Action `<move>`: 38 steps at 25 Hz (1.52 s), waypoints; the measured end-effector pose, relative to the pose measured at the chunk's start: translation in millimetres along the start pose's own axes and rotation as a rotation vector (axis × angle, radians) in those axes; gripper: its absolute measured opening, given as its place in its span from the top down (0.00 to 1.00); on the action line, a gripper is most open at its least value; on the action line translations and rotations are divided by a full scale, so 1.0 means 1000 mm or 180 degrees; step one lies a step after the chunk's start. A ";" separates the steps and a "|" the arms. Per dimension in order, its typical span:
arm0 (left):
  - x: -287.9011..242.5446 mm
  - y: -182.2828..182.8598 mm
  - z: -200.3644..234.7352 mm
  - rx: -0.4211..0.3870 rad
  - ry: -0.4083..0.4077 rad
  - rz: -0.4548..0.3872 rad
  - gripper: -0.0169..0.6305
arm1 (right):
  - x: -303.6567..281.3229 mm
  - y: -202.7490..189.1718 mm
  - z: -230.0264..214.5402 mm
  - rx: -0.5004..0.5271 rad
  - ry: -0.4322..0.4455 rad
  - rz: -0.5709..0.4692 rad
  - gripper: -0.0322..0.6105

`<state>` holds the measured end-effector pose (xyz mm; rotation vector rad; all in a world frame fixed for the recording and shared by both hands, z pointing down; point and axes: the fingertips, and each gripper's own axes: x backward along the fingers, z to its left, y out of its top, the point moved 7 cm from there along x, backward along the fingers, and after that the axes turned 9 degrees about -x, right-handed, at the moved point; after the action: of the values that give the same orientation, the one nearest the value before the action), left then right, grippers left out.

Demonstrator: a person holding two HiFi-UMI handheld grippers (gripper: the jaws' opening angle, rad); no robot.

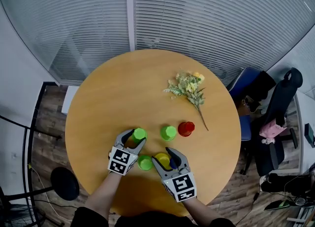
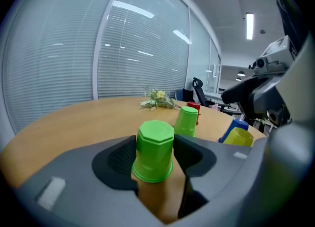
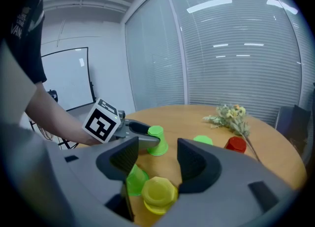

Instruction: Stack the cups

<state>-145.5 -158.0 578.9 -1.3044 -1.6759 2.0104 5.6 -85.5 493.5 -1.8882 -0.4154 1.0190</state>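
An upside-down green cup (image 2: 154, 149) (image 1: 139, 134) stands on the round wooden table (image 1: 123, 88) between the jaws of my left gripper (image 1: 135, 140). The pads sit right at its sides without visibly squeezing it. My right gripper (image 1: 165, 156) is open and straddles an upside-down yellow cup (image 3: 158, 195) (image 1: 163, 160). Another green cup (image 3: 134, 179) (image 1: 145, 162) leans against the yellow one on its left. Farther out stand a third green cup (image 1: 168, 132) (image 2: 186, 121) and a red cup (image 1: 186, 128) (image 3: 236, 145), both upside down.
A sprig of artificial flowers (image 1: 189, 87) lies beyond the cups at the right of the table. Office chairs (image 1: 275, 117) crowd the table's right side. The table's near edge runs just under my forearms. Blinds cover the glass wall behind.
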 end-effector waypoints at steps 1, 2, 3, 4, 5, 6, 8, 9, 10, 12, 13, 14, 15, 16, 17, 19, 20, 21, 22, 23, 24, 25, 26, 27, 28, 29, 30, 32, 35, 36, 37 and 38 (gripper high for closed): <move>0.002 0.002 0.000 -0.0013 -0.0005 -0.0013 0.60 | 0.001 -0.001 0.000 -0.0007 -0.0008 -0.0004 0.58; 0.004 0.004 0.001 -0.0024 -0.0003 -0.0036 0.60 | 0.003 -0.001 0.001 -0.0011 -0.0016 -0.0009 0.58; 0.007 0.007 0.001 -0.0034 0.0003 -0.0067 0.60 | 0.005 -0.001 0.002 -0.0010 -0.0024 -0.0019 0.58; 0.010 0.011 0.001 -0.0043 0.0009 -0.0102 0.60 | 0.008 0.000 0.002 -0.0005 -0.0034 -0.0034 0.58; 0.014 0.015 0.000 -0.0053 0.0011 -0.0142 0.60 | 0.011 0.000 0.003 0.0002 -0.0047 -0.0048 0.58; 0.017 0.019 -0.002 -0.0065 0.0009 -0.0181 0.60 | 0.014 0.001 0.004 0.0008 -0.0062 -0.0061 0.58; 0.025 0.028 -0.007 -0.0086 -0.0011 -0.0256 0.60 | 0.022 0.001 0.006 0.0005 -0.0093 -0.0091 0.58; 0.030 0.033 -0.010 -0.0097 -0.0031 -0.0296 0.60 | 0.026 0.000 0.007 -0.0001 -0.0109 -0.0108 0.58; 0.034 0.038 -0.014 -0.0113 -0.0056 -0.0336 0.60 | 0.030 0.000 0.008 -0.0006 -0.0124 -0.0124 0.58; 0.043 0.047 -0.024 -0.0157 -0.0117 -0.0400 0.60 | 0.039 -0.002 0.010 -0.0009 -0.0152 -0.0152 0.58; 0.047 0.052 -0.030 -0.0181 -0.0148 -0.0427 0.60 | 0.043 -0.003 0.011 -0.0012 -0.0167 -0.0163 0.58; 0.051 0.055 -0.036 -0.0202 -0.0179 -0.0452 0.60 | 0.048 -0.005 0.012 -0.0016 -0.0185 -0.0172 0.58; 0.055 0.059 -0.042 -0.0220 -0.0210 -0.0474 0.60 | 0.053 -0.007 0.012 -0.0023 -0.0203 -0.0178 0.58; 0.058 0.062 -0.048 -0.0235 -0.0242 -0.0494 0.60 | 0.057 -0.009 0.012 -0.0032 -0.0223 -0.0183 0.58; 0.061 0.064 -0.054 -0.0248 -0.0274 -0.0511 0.60 | 0.061 -0.011 0.012 -0.0041 -0.0242 -0.0187 0.58; 0.067 0.067 -0.065 -0.0272 -0.0332 -0.0528 0.60 | 0.070 -0.014 0.013 -0.0058 -0.0279 -0.0196 0.58; 0.069 0.068 -0.070 -0.0286 -0.0358 -0.0527 0.60 | 0.073 -0.016 0.014 -0.0067 -0.0295 -0.0202 0.58; 0.071 0.067 -0.075 -0.0298 -0.0382 -0.0520 0.60 | 0.076 -0.017 0.015 -0.0077 -0.0309 -0.0208 0.58; 0.073 0.066 -0.080 -0.0304 -0.0405 -0.0509 0.60 | 0.079 -0.019 0.016 -0.0086 -0.0319 -0.0214 0.58; 0.074 0.065 -0.084 -0.0301 -0.0426 -0.0500 0.60 | 0.082 -0.021 0.017 -0.0095 -0.0327 -0.0220 0.58; 0.074 0.064 -0.089 -0.0297 -0.0446 -0.0490 0.60 | 0.085 -0.022 0.017 -0.0101 -0.0333 -0.0225 0.58; 0.075 0.063 -0.093 -0.0298 -0.0464 -0.0479 0.60 | 0.087 -0.024 0.018 -0.0105 -0.0337 -0.0229 0.58; 0.075 0.062 -0.096 -0.0304 -0.0479 -0.0465 0.60 | 0.089 -0.026 0.019 -0.0107 -0.0339 -0.0234 0.58; 0.075 0.060 -0.099 -0.0313 -0.0492 -0.0445 0.60 | 0.091 -0.027 0.020 -0.0112 -0.0340 -0.0240 0.58; 0.075 0.058 -0.101 -0.0323 -0.0503 -0.0422 0.60 | 0.092 -0.029 0.020 -0.0118 -0.0341 -0.0243 0.58; 0.075 0.056 -0.103 -0.0332 -0.0513 -0.0396 0.60 | 0.093 -0.030 0.021 -0.0127 -0.0343 -0.0240 0.58; 0.074 0.055 -0.105 -0.0340 -0.0522 -0.0372 0.60 | 0.094 -0.032 0.021 -0.0133 -0.0348 -0.0236 0.58; 0.074 0.052 -0.108 -0.0356 -0.0534 -0.0336 0.60 | 0.096 -0.033 0.021 -0.0136 -0.0361 -0.0231 0.58; 0.073 0.048 -0.110 -0.0383 -0.0533 -0.0299 0.60 | 0.099 -0.035 0.021 -0.0139 -0.0366 -0.0234 0.58; 0.072 0.047 -0.111 -0.0382 -0.0525 -0.0300 0.60 | 0.099 -0.035 0.021 -0.0138 -0.0367 -0.0236 0.58; 0.072 0.048 -0.111 -0.0378 -0.0520 -0.0304 0.60 | 0.100 -0.035 0.021 -0.0134 -0.0368 -0.0242 0.58; 0.072 0.048 -0.112 -0.0373 -0.0525 -0.0307 0.60 | 0.101 -0.034 0.021 -0.0130 -0.0369 -0.0250 0.58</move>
<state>-88.6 -50.0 507.0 -1.0947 -1.9170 2.0400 53.3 8.3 468.7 -1.8396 -0.5775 1.0779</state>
